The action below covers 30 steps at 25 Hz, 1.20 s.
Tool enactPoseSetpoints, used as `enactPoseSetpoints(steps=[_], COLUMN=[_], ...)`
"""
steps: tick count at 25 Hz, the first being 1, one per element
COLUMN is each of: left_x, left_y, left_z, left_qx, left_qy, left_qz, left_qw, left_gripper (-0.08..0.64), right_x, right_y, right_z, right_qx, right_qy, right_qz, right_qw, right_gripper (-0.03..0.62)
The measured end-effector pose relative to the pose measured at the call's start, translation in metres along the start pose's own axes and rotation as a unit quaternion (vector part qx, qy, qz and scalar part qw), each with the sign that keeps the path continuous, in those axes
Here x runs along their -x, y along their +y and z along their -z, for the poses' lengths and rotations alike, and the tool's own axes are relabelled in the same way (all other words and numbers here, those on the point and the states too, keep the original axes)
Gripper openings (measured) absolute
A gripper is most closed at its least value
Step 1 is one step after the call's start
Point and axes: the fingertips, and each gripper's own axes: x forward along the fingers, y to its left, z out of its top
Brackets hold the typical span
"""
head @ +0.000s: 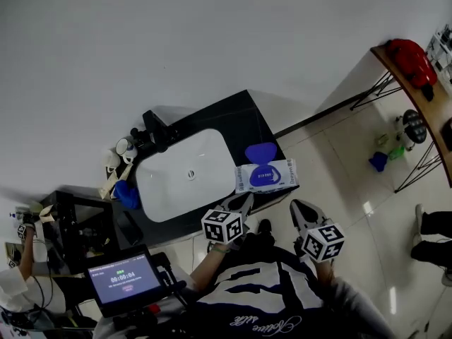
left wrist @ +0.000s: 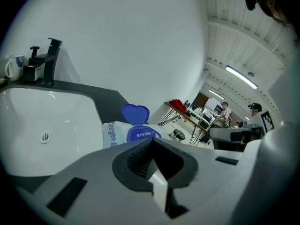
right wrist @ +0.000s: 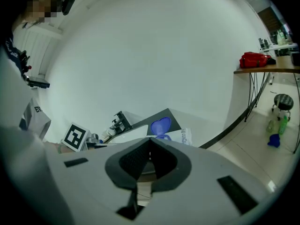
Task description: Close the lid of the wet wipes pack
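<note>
Both left tongs (head: 240, 203) and right tongs (head: 299, 212) are pinched together, empty; I'd push the raised lid (head: 260, 152) from its far side down onto the wet wipes pack (head: 268, 177).

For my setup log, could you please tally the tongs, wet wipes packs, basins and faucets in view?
Tongs: 2, left tongs and right tongs
Wet wipes pack: 1
Basin: 1
Faucet: 1
Total: 5

The wet wipes pack (head: 267, 176) lies on the counter (head: 240, 122), right of the sink (head: 185, 175).
</note>
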Motion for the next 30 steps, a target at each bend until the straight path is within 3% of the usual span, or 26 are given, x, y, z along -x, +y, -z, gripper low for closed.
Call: enactPoseSetpoints(steps=[10, 19, 24, 30], left_x=[-0.038, -0.048, -0.054, -0.055], left_y=[0.045, 0.060, 0.073, 0.069], left_z=[0.014, 0.019, 0.016, 0.019], left_qx=[0.066, 0.117, 0.142, 0.134], left_qy=[0.061, 0.077, 0.082, 0.089], left_qz=[-0.015, -0.047, -0.071, -0.098], left_qw=[0.9958, 0.9891, 0.9838, 0.9822], left_gripper=[0.002, 0.001, 0.002, 0.001], right_x=[-0.050, -0.094, -0.145, -0.205], right_y=[-0.017, -0.046, -0.069, -0.090], right_z=[-0.026, -0.052, -0.068, -0.066], right_qx=[0.022, 0.051, 0.096, 0.145], right_qy=[0.037, 0.080, 0.121, 0.177], right_qz=[-0.005, -0.032, -0.050, -0.083], right_qw=[0.999, 0.995, 0.987, 0.970], right_gripper=[-0.002, -0.002, -0.002, -0.002])
